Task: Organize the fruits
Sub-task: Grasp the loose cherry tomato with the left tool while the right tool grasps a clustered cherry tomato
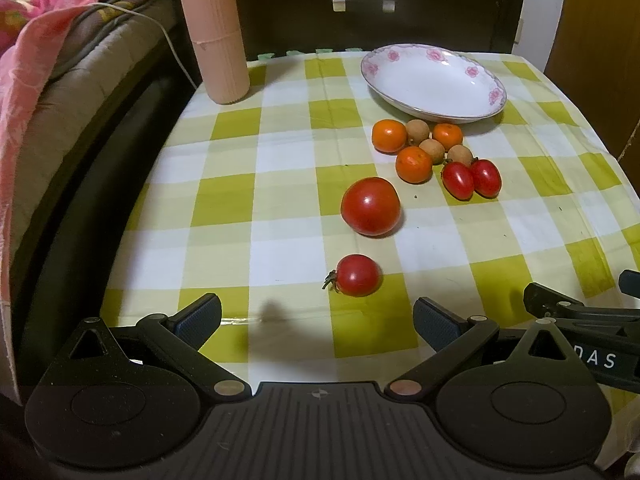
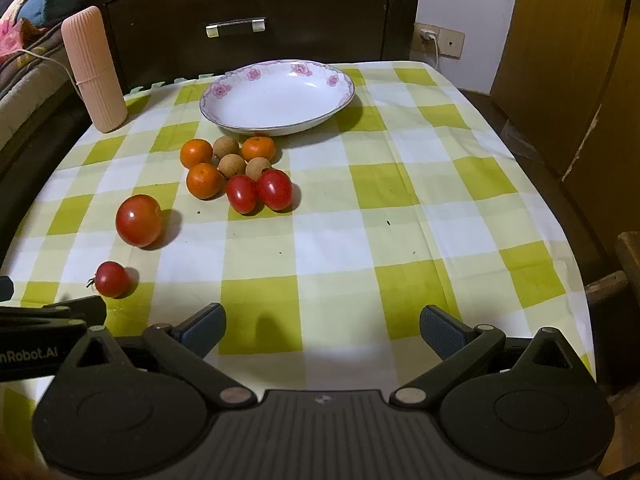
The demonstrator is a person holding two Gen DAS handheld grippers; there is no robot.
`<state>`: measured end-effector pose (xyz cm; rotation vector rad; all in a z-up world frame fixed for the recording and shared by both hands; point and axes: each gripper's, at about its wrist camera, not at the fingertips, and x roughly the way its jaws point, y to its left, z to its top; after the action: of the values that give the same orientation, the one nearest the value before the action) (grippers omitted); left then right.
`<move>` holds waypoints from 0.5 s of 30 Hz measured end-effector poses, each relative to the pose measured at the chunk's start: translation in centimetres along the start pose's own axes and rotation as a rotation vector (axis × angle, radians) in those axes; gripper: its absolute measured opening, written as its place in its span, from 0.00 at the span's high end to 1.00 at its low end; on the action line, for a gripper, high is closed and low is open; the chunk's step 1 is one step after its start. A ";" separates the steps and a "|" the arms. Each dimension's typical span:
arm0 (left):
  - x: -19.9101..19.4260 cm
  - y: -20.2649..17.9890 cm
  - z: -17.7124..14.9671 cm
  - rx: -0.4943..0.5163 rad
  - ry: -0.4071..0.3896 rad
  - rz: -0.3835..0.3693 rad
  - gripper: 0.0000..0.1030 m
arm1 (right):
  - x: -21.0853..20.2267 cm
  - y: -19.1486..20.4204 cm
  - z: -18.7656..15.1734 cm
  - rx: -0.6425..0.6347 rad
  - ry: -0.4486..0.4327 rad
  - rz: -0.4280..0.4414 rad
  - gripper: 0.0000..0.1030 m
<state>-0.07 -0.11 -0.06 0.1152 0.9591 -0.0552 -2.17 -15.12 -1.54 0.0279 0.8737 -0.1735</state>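
On a green and white checked cloth lies a cluster of fruit: three small oranges, three brown longans and two oval cherry tomatoes. Nearer stand a big red tomato and a small stemmed tomato. An empty white flowered plate sits behind the cluster. My left gripper is open, just short of the small tomato. My right gripper is open over bare cloth, with all the fruit to its left.
A tall pink ribbed cylinder stands at the back left corner. A dark cabinet rises behind the table. Bedding with a white cable lies to the left. A wall socket is at the back right.
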 end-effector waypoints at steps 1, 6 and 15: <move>0.0 0.0 0.0 -0.001 0.001 0.000 0.00 | 0.0 0.0 0.0 0.000 0.001 0.000 0.01; 0.4 -0.4 0.2 0.007 0.003 -0.007 0.00 | 0.2 -0.3 -0.1 0.006 0.006 -0.001 0.01; 2.3 -0.8 0.6 0.012 0.041 -0.010 0.05 | 1.6 -0.9 0.4 0.025 0.045 0.000 0.02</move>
<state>1.66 -0.98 -1.65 0.1230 1.0003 -0.0686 -1.02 -16.26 -2.51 0.0554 0.9161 -0.1842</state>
